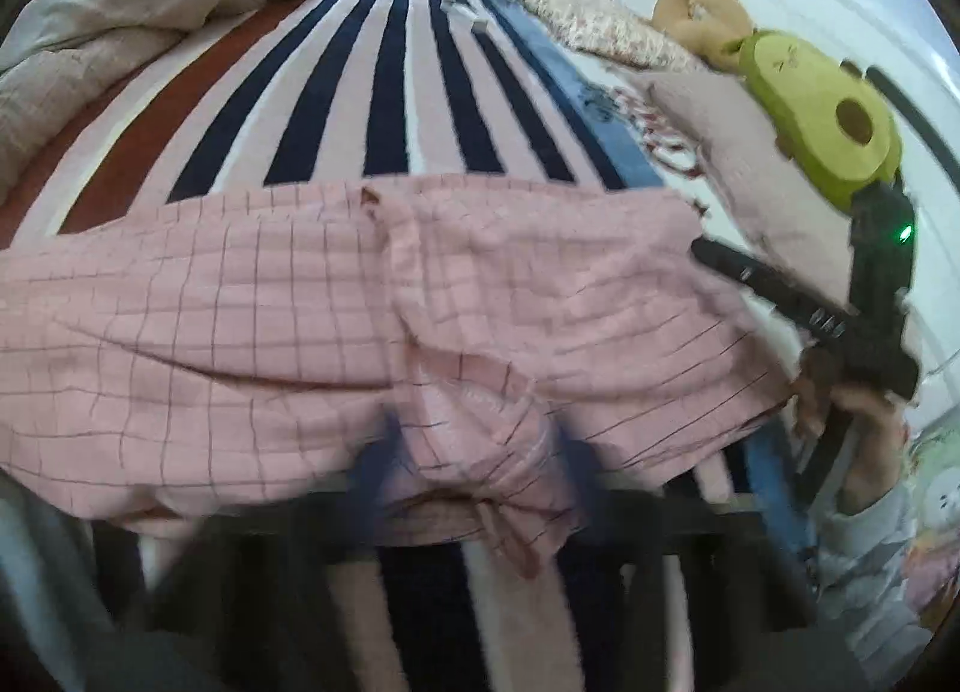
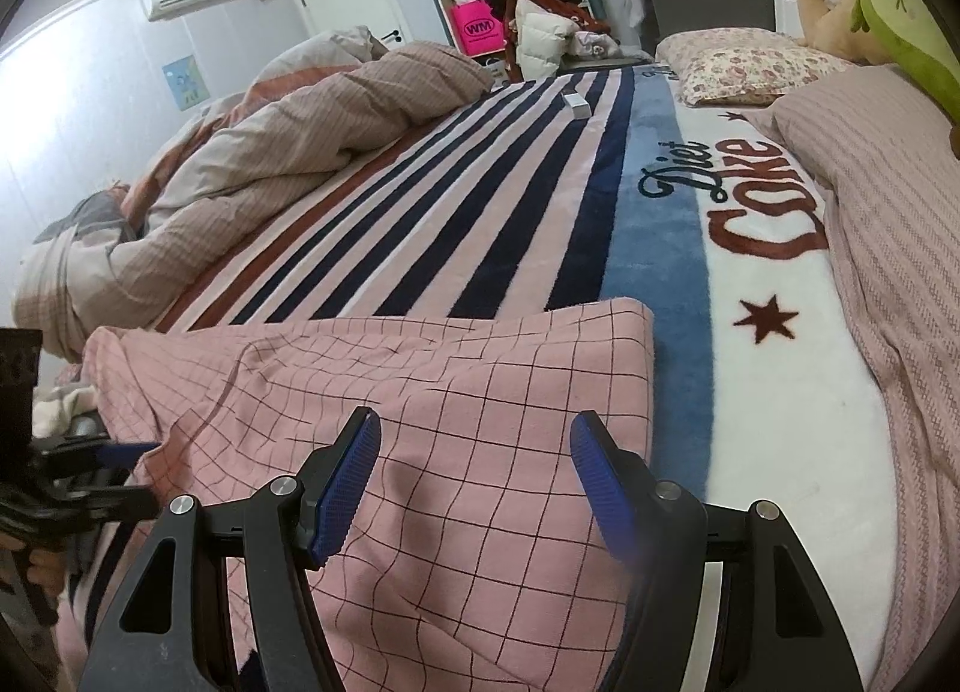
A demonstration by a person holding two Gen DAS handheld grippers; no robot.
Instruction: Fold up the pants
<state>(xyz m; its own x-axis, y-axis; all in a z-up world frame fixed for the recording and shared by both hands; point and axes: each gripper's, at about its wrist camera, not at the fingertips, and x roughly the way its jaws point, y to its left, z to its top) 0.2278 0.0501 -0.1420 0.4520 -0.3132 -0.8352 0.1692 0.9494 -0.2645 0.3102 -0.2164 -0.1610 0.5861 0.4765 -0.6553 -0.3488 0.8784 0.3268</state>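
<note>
- Bedroom setting: bed [image 2: 456, 224] covered by a striped blanket [image 2: 480, 200], with a bunched duvet [image 2: 252, 152] along one side and pillows [image 2: 888, 224] plus plush toys [image 1: 822, 128] along the other.
- Pants [image 2: 420, 422]: pink, grid-checked, spread across the near end of the bed over the blanket; far edge lies flat, near portion is gathered and raised, seemingly mid-fold.
- Open room: bare striped blanket beyond the pants gives space to lay a fold forward; duvet and pillows bound both sides.
- Left gripper [image 1: 474, 458]: blurred, jaws pinching a bunched fold of the pants near the bed's edge, likely to lift it.
- Right gripper [image 2: 474, 482]: jaws spread wide, hovering above the cloth near its right edge, holding nothing.
</note>
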